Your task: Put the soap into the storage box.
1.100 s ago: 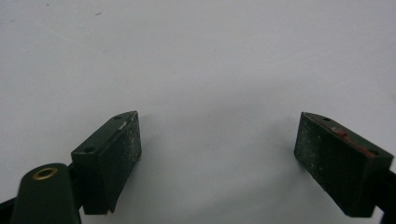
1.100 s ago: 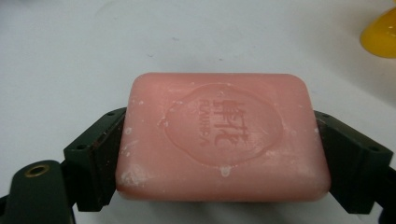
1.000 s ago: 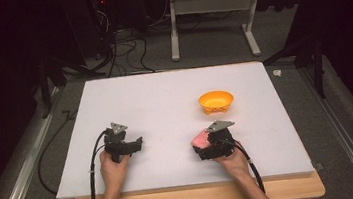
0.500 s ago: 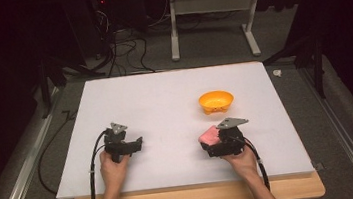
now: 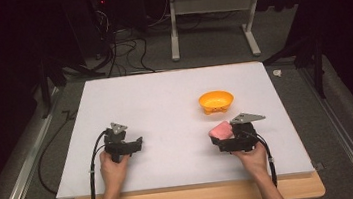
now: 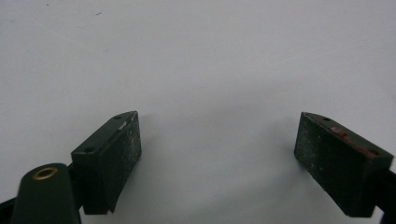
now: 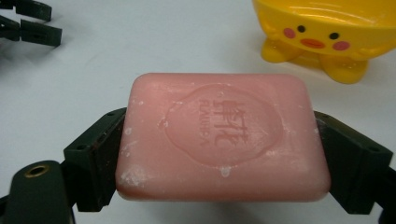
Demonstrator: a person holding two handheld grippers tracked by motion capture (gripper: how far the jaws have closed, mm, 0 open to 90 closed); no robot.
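Carrying step, soap in transit. The right hand-held gripper (image 5: 221, 139) is clamped on a pink bar of soap (image 7: 219, 135), one black jaw pressed to each short end, the stamped face turned upward. Seen from the high view, the soap (image 5: 221, 130) sits at the near right of the white bench (image 5: 164, 101), near the yellow duck-faced dish (image 5: 216, 101) but apart from it; the dish stands just beyond and slightly left of the soap. In the right gripper view the dish (image 7: 327, 32) rises at the far right, its hollow apparently empty as far as the rim allows one to see.

The left hand-held gripper (image 5: 137, 145) rests at the near left of the bench, jaws spread wide with bare bench between them, holding nothing (image 6: 219, 154).

Judged next move: carry the soap forward over the dish rim, centre it above the hollow, lower it flat, then part the jaws. The slick, rounded bar may slip or tilt on release; the light dish may shift if nudged.
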